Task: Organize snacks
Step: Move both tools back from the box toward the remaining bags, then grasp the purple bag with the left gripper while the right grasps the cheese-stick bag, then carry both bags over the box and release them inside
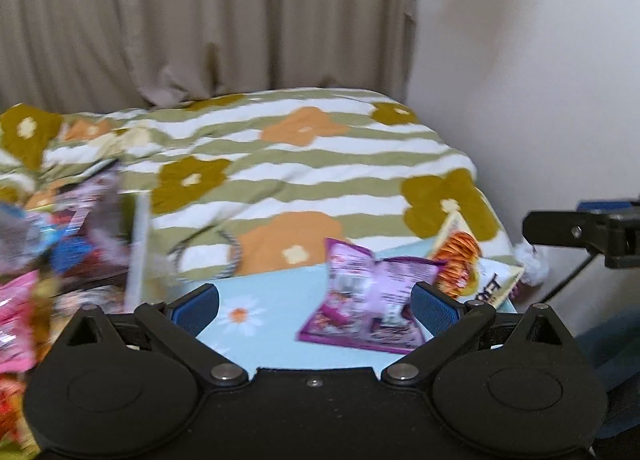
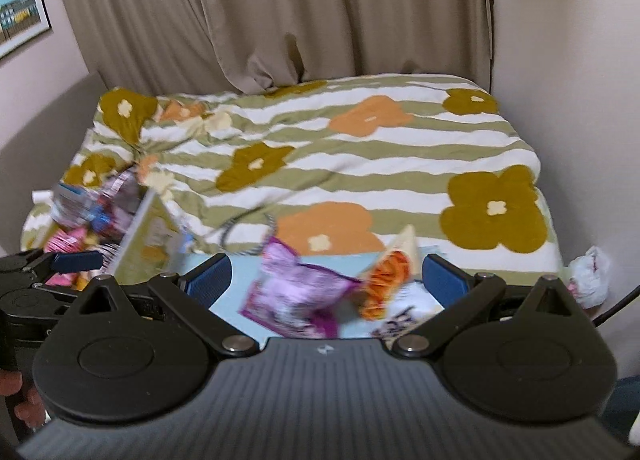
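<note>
- Left wrist view: the left gripper [image 1: 316,302] is spread wide and holds nothing. To its left stands a box [image 1: 138,244] filled with blurred snack packets [image 1: 80,227].
- A purple snack bag [image 1: 368,296] lies on the light blue cloth [image 1: 272,300] just ahead, near the right finger; an orange snack bag [image 1: 458,260] is beyond it. The striped blanket [image 1: 320,163] behind is free.
- Right wrist view: the right gripper [image 2: 326,280] is also wide and empty. The purple bag [image 2: 296,296] and orange bag [image 2: 386,284] lie between its fingers.
- The box [image 2: 148,236] is far to the left, the wall [image 2: 568,99] close to the right.
</note>
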### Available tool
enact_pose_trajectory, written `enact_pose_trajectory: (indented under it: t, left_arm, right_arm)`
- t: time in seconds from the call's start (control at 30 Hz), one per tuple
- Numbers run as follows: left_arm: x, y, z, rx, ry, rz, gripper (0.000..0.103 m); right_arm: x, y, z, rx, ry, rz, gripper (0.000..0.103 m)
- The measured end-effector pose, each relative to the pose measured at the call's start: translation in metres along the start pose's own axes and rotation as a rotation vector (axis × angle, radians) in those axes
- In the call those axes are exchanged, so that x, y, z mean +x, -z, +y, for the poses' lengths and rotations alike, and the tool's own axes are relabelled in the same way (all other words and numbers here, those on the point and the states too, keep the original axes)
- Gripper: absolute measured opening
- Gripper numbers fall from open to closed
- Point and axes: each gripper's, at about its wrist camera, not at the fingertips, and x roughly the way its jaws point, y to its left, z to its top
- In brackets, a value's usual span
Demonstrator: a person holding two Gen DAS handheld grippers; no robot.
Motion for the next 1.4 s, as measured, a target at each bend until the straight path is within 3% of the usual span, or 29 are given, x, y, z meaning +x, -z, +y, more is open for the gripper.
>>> enact_pose_trajectory:
  t: [0.2, 0.37, 0.5, 0.67, 0.77, 0.87, 1.2, 1.4]
  left_arm:
    - [0.06, 0.011, -0.024, 0.071, 0.059, -0.003, 0.103]
    - [0.1, 0.017, -0.029, 0.101, 0.09, 0.044, 0.103]
    - [0.125, 0.019, -0.028, 0.093, 0.084, 0.082, 0.103]
    - [0.149, 0.024, -0.029, 0.074, 0.142, 0.137, 0.102]
    - [0.153, 0.027, -0.028, 0.055, 0.188, 0.135, 0.09]
    - [0.154, 0.027, -0.031, 0.069, 0.189, 0.144, 0.082]
    - [0.139, 0.032, -0.023, 0.006, 0.13, 0.188, 0.077]
    - [0.125, 0.038, -0.011, -0.042, 0.089, 0.189, 0.077]
  right_arm:
    - [0.048, 0.01, -0.039, 0.003, -0.008, 0.049, 0.103]
    - [0.082, 0.022, -0.058, 0.001, 0.0, 0.09, 0.103]
    - [0.106, 0.028, -0.066, -0.018, -0.015, 0.115, 0.103]
    - [0.131, 0.032, -0.073, -0.029, -0.035, 0.152, 0.103]
    - [0.142, 0.034, -0.072, -0.053, -0.051, 0.172, 0.103]
    - [0.15, 0.036, -0.072, -0.055, -0.064, 0.193, 0.098]
    - [0.163, 0.041, -0.071, -0.042, -0.073, 0.234, 0.097]
    - [0.172, 0.044, -0.074, -0.004, -0.093, 0.255, 0.089]
